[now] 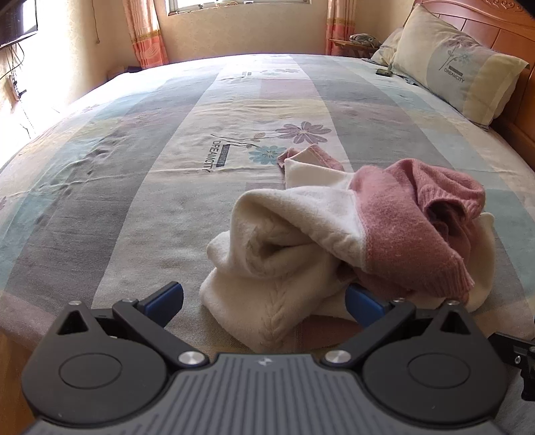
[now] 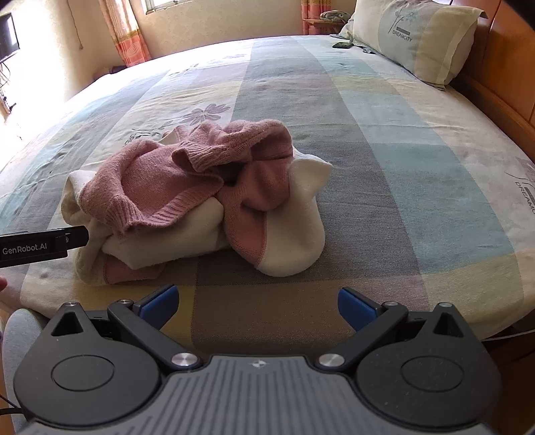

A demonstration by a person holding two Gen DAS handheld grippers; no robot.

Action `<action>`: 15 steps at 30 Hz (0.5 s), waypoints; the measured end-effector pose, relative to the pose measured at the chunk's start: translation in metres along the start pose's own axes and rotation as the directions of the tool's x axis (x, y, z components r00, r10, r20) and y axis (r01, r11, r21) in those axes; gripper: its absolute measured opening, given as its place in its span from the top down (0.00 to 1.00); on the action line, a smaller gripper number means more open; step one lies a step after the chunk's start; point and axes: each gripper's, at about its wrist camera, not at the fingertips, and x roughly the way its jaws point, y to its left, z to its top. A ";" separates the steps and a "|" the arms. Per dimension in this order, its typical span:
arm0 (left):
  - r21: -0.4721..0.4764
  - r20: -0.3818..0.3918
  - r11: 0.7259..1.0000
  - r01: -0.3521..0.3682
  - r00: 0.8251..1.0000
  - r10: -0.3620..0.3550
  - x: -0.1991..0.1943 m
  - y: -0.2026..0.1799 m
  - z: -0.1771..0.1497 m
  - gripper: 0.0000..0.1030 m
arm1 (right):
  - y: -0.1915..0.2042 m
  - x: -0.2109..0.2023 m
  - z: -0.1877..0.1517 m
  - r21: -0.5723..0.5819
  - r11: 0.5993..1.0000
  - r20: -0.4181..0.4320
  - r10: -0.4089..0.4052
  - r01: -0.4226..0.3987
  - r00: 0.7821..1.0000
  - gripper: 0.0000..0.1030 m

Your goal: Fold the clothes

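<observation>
Sweater (image 1: 337,231), pink and cream knit, lies in a loose crumpled heap on the near part of the bed (image 1: 140,174), sleeves and ribbed hem bunched over each other, no flat layers or clean creases showing. I judge it sits close to the near edge so both tools can reach it from where I stand.

My left tool (image 1: 264,302) hangs low just at the near cream edge of the heap, its blue fingers spread wide apart with nothing between them. In the right wrist view, the right tool (image 2: 255,304) is likewise released, jaws apart, pointed at bare bedsheet just near and right of the sweater. Coming at it from two sides would suit pulling the knit out flat, though that is my reading only.

Writing I can read: "DREAMCITY" printed beside the flower motif on the bedsheet and again on the pillow (image 1: 458,67) at the far right against the wooden headboard (image 1: 501,30). The side of the left tool, seen from the right camera, carries "GenRobot.AI" (white letters on black). A small dark object lies near the pillow; I cannot tell what it is.
</observation>
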 end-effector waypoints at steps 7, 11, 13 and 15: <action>0.001 0.073 1.000 -0.010 0.997 0.010 0.014 0.007 0.030 0.01 | -0.009 0.016 0.011 0.028 1.000 -0.033 -0.006 0.007 0.999 0.00; -0.009 0.132 1.000 -0.017 0.991 0.018 0.025 0.013 0.045 0.01 | -0.009 0.023 0.016 0.030 1.000 -0.029 0.009 -0.008 1.000 0.00; -0.017 0.137 1.000 0.002 0.991 0.001 0.032 0.016 0.043 0.01 | -0.007 0.027 0.016 0.027 1.000 -0.043 0.013 -0.012 0.999 0.00; -0.024 0.132 0.999 0.028 0.991 -0.024 0.038 0.019 0.040 0.01 | -0.005 0.032 0.017 0.023 1.000 -0.058 0.018 -0.016 0.998 0.00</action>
